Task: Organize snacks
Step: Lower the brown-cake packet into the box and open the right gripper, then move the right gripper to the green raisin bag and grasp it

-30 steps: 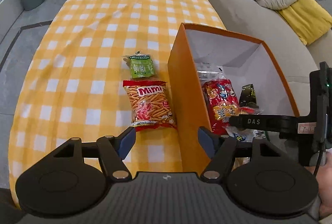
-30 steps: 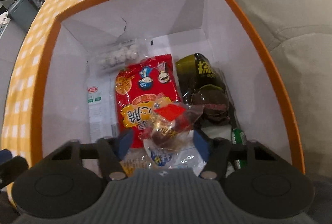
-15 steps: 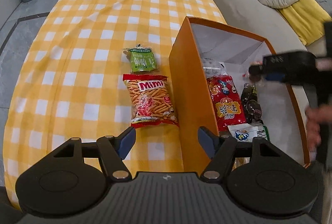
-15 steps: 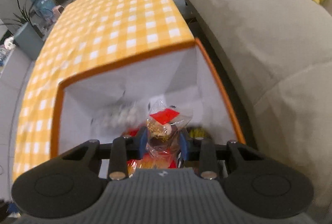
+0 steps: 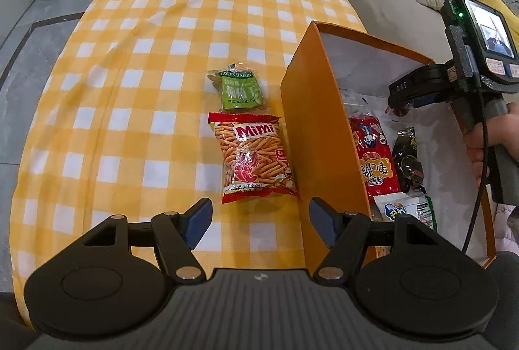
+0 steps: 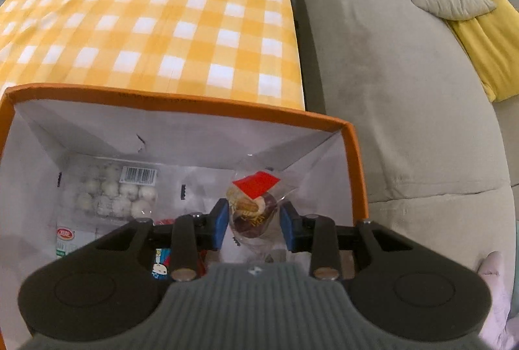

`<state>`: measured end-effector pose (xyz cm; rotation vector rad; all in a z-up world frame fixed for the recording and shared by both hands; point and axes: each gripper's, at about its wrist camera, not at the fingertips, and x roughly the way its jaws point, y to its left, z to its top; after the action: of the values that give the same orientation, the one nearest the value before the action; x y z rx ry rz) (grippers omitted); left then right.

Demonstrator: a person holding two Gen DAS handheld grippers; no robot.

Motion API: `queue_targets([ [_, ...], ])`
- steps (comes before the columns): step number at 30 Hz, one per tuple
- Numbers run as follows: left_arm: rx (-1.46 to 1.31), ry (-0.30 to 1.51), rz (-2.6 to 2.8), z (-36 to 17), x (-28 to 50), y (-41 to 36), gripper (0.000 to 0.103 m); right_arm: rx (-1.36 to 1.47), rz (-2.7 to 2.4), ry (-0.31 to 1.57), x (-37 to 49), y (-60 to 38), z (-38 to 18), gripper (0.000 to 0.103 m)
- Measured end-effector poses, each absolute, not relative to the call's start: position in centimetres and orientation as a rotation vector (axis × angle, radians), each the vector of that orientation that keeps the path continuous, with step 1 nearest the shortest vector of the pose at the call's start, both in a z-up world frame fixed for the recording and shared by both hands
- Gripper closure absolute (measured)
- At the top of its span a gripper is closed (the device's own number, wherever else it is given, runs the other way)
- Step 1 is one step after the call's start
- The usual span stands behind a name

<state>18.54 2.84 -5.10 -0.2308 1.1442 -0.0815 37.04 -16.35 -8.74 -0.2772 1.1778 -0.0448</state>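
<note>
The right gripper (image 6: 253, 222) hangs above the open orange cardboard box with a white inside (image 6: 181, 100), near its right wall. A small clear-wrapped snack with a red label (image 6: 254, 204) sits between its blue pads (image 6: 221, 222); the jaws are opening, and whether the pads press the wrapper I cannot tell for sure, though it appears held off the box floor. Below and left of this gripper lie a clear bag of pale round balls (image 6: 113, 194) and a red packet (image 5: 373, 155).

The left gripper (image 5: 259, 220) stands wide open with nothing between its fingers. Just ahead of it, on the yellow-and-white checked tablecloth (image 5: 146, 58), lies an orange-and-red bag of stick snacks marked Mimi (image 5: 254, 157), touching the box's left wall. Beyond that bag lies a small green raisin packet (image 5: 240, 89).
</note>
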Motion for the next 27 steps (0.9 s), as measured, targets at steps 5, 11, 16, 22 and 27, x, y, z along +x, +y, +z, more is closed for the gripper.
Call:
queue_targets([
  [5,-0.273,1.111,-0.089,-4.3,18.3,3.8,0.023,-0.186,0.021,1.167,36.4,-16.0,-8.3,0.03],
  [11,-0.292,1.084,-0.038,-3.3,18.2,5.6,0.023,-0.18,0.003,1.091,34.9,-15.4,-5.8,0.021],
  [16,-0.306,1.062,0.012,-2.6,18.0,7.4,0.022,-0.083,0.06,0.997,32.6,-14.9,-1.9,0.017],
  [22,-0.334,1.068,0.06,-2.8,17.7,8.9,0.022,0.1,0.2,0.929,29.5,-12.8,1.6,0.017],
  [27,-0.344,1.097,0.082,-3.7,17.5,9.4,0.022,0.085,0.355,0.915,28.5,-8.6,3.3,0.017],
])
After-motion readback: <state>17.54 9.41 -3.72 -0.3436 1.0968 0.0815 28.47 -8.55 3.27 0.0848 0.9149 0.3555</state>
